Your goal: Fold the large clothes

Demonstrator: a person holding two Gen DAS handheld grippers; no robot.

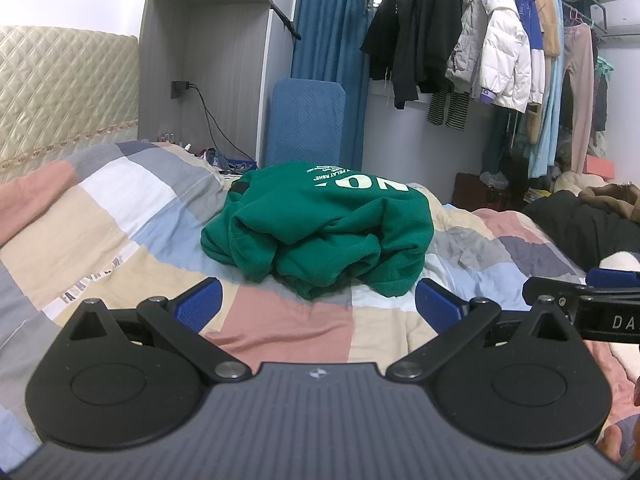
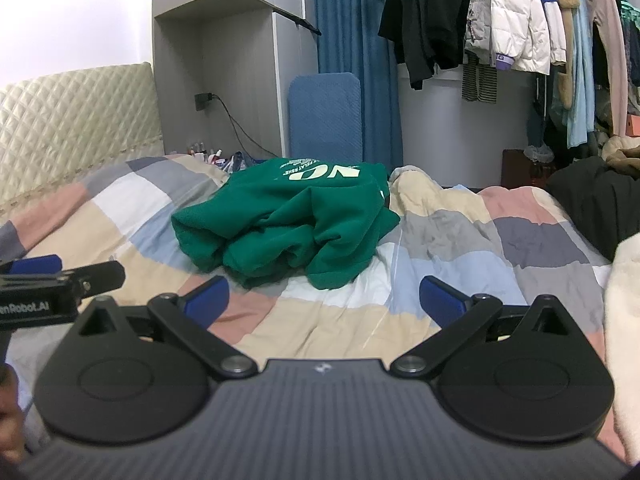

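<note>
A green sweatshirt lies in a loose heap near the middle of the bed, on a patchwork quilt of pink, beige, grey, blue and white squares. White lettering shows on its top face, upside down from both cameras; only the big letters "NO" read clearly, the smaller lines are too blurred. Sleeves and hem are folded into the pile, so its outline cannot be traced. The left gripper hovers low over the near edge of the bed, blue fingers spread wide with nothing between them, short of the sweatshirt. The right gripper sits just beside it, likewise wide apart and empty (each pokes into the other's view from the side, cut off by the frame). At the right edge of the bed a dark garment and something cream and fluffy are only partly in frame. Behind the bed hangs a rail of clothes.
</note>
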